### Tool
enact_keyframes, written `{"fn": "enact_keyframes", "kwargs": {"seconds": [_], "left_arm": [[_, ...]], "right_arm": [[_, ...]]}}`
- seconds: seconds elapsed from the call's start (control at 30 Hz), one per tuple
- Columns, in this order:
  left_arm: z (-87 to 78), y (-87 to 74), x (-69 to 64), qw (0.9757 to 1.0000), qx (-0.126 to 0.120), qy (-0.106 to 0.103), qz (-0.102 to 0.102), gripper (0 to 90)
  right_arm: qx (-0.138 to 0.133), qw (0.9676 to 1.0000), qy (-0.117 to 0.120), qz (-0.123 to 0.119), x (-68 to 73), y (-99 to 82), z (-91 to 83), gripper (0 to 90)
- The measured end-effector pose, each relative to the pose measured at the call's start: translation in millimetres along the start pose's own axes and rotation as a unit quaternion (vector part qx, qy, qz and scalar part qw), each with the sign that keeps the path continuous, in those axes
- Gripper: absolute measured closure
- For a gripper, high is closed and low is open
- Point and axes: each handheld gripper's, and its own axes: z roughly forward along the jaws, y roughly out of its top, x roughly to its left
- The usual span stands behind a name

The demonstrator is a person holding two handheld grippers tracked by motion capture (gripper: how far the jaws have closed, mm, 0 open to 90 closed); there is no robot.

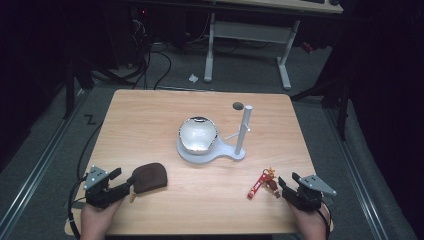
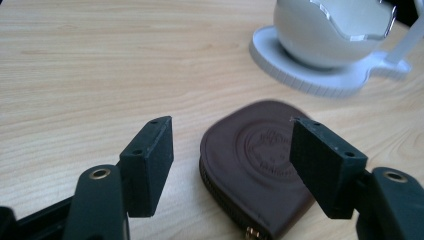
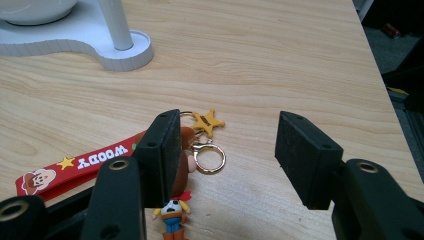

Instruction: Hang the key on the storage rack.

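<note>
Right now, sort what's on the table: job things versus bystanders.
In hand:
brown leather zip pouch, between the open left tongs
red Woody strap keychain, by the open right tongs

Lying about:
white stand with post
shiny silver bowl

The high view looks forward and down on the whole bench (image 1: 150, 115) from the person's side. Each gripper view sits low and close, facing along its tongs across the bench. All three share the white stand (image 1: 212, 152) (image 2: 320, 82) (image 3: 85, 47), toward twelve o'clock of centre.
</note>
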Motion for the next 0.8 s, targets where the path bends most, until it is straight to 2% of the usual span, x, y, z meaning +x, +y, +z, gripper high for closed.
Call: {"fn": "enact_keyframes", "kwargs": {"seconds": [0.1, 0.2, 0.3, 0.33, 0.37, 0.4, 0.43, 0.5, 0.53, 0.6, 0.67, 0.7, 0.73, 0.8], "left_arm": [[-1.0, -3.5, 2.2, 0.9999, -0.006, 0.012, 0.004, 34.5], [-0.7, -6.7, 2.8, 0.9999, -0.009, 0.011, 0.0, 35.9], [0.7, -8.7, 1.7, 0.9998, -0.003, 0.015, 0.012, 36.9], [1.2, -11.6, 2.6, 0.9997, 0.004, 0.018, 0.016, 36.9], [1.2, -11.6, 2.6, 0.9997, 0.004, 0.018, 0.016, 36.9], [1.7, -13.0, 4.2, 0.9999, 0.007, 0.014, 0.007, 36.9], [2.6, -14.1, 6.0, 0.9999, 0.012, 0.006, -0.007, 36.6], [3.9, -13.9, 5.3, 0.9998, 0.017, 0.003, -0.006, 35.4], [4.6, -13.6, 3.4, 0.9999, 0.016, 0.002, 0.002, 34.7], [5.4, -13.3, 1.3, 0.9998, 0.017, -0.001, 0.01, 34.5], [6.4, -13.6, 0.0, 0.9997, 0.019, -0.007, 0.012, 34.5], [6.7, -12.9, -0.7, 0.9996, 0.025, -0.011, 0.01, 34.5], [6.7, -12.9, -0.7, 0.9996, 0.025, -0.011, 0.01, 34.5], [4.8, -12.0, -2.1, 0.9996, 0.021, -0.013, 0.01, 34.5]], "right_arm": [[0.002, 0.9999, -0.003, -0.012, 0.1, -2.2, -1.4, 47.2], [0.006, 0.9999, 0.0, -0.013, -0.1, -3.3, -1.5, 47.9], [0.017, 0.9997, 0.005, -0.014, -0.3, -4.0, -0.9, 48.3], [0.032, 0.9994, 0.012, -0.009, 0.7, -5.4, 0.0, 48.6], [0.038, 0.9991, 0.015, -0.01, 1.0, -5.8, 0.6, 48.6], [0.038, 0.9991, 0.015, -0.01, 1.0, -5.8, 0.6, 48.6], [0.055, 0.9982, 0.015, -0.018, 3.3, -6.4, 2.2, 49.3], [0.062, 0.9977, 0.016, -0.022, 5.0, -5.9, 2.3, 49.7], [0.074, 0.9964, 0.016, -0.037, 9.3, -3.5, 2.6, 49.5], [0.08, 0.9958, 0.017, -0.041, 10.9, -2.6, 2.7, 49.3], [0.097, 0.9938, 0.019, -0.052, 14.4, -1.4, 3.9, 49.0], [0.115, 0.9915, 0.022, -0.056, 16.6, -2.3, 6.2, 48.9], [0.115, 0.9915, 0.022, -0.056, 16.6, -2.3, 6.2, 48.9], [0.134, 0.9888, 0.028, -0.06, 18.8, -2.9, 8.2, 48.7]]}}
